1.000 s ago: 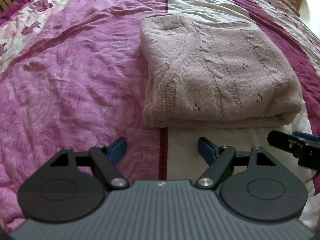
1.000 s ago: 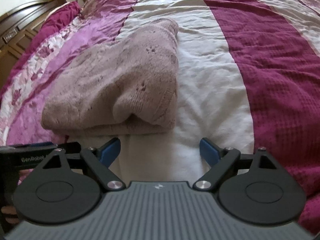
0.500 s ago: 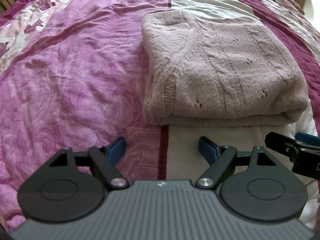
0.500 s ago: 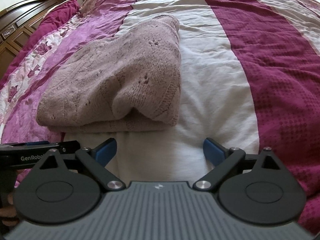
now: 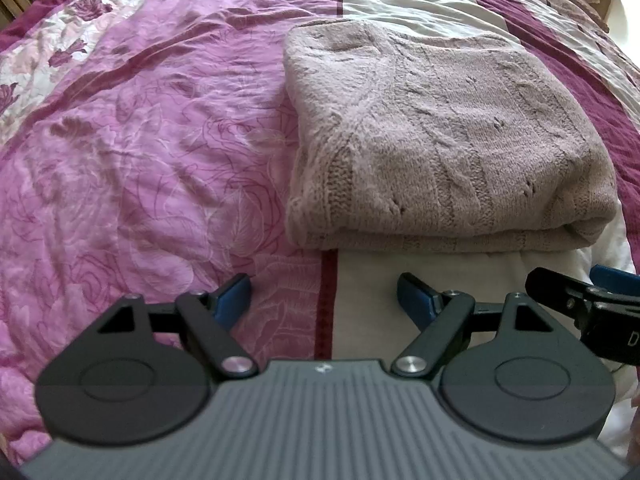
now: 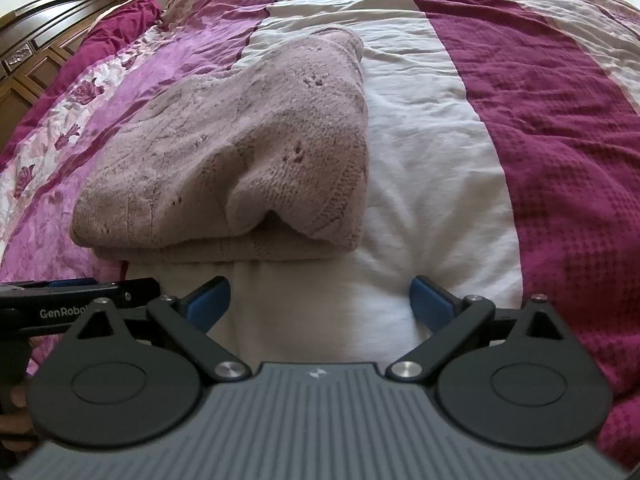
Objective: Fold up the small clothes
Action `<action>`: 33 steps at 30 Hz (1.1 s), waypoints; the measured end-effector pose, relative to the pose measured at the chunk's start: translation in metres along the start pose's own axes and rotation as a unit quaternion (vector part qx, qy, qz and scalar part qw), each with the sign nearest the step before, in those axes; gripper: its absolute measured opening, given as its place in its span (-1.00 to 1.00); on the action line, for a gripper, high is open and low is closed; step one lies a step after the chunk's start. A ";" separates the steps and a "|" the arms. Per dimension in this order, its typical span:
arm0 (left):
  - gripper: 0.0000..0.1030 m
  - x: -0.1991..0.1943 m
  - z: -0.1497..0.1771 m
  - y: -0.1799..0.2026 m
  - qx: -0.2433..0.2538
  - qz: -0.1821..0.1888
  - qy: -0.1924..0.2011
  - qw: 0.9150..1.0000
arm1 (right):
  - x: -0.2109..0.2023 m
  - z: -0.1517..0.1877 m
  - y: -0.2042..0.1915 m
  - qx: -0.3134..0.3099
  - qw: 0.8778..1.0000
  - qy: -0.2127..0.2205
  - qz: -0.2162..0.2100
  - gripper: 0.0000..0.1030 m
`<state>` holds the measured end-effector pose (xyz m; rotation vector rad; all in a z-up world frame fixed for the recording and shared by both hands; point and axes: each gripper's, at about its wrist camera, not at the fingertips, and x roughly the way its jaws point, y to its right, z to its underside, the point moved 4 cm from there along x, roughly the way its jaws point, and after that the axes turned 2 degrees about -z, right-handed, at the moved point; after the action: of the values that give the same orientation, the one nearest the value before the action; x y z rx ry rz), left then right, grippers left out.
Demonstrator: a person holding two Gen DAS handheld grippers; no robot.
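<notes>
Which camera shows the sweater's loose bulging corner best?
The right wrist view: the sweater has its top layer puffed up at the near right corner, gap visible underneath. The left wrist view shows the sweater mostly from above, that corner flattened at the frame's right.

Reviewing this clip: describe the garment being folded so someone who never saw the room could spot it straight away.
Start from the bed's striped bedspread, with its floral pink, white and dark magenta bands. On the seam between the pink and white bands lies a folded knit sweater, in front of both open claws. It is the only loose item there, dusty pink and fuzzy, with cable ribs and small eyelet holes, unlike the smooth printed cover.
</notes>
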<state>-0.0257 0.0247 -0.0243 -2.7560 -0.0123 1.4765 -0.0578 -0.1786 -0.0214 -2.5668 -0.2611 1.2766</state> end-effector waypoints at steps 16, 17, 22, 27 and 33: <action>0.59 0.001 0.000 0.000 0.002 -0.001 0.000 1.000 | 0.002 0.000 -0.002 -0.004 1.000 -0.001 0.001 0.98; 0.59 0.001 0.000 0.000 0.002 -0.001 0.000 1.000 | 0.002 0.001 -0.002 -0.004 1.000 -0.001 0.002 0.98; 0.59 0.001 0.000 0.000 0.002 -0.001 0.001 1.000 | 0.002 0.001 -0.002 -0.004 1.000 -0.001 0.002 0.98; 0.59 0.001 0.000 0.000 0.002 -0.001 0.000 1.000 | 0.001 0.001 -0.002 -0.004 1.000 0.000 0.002 0.98; 0.59 0.001 0.000 0.000 0.002 -0.001 0.000 1.000 | 0.001 0.001 -0.001 -0.004 1.000 0.000 0.001 0.98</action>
<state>-0.0253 0.0247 -0.0253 -2.7524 -0.0112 1.4729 -0.0576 -0.1768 -0.0225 -2.5738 -0.2633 1.2799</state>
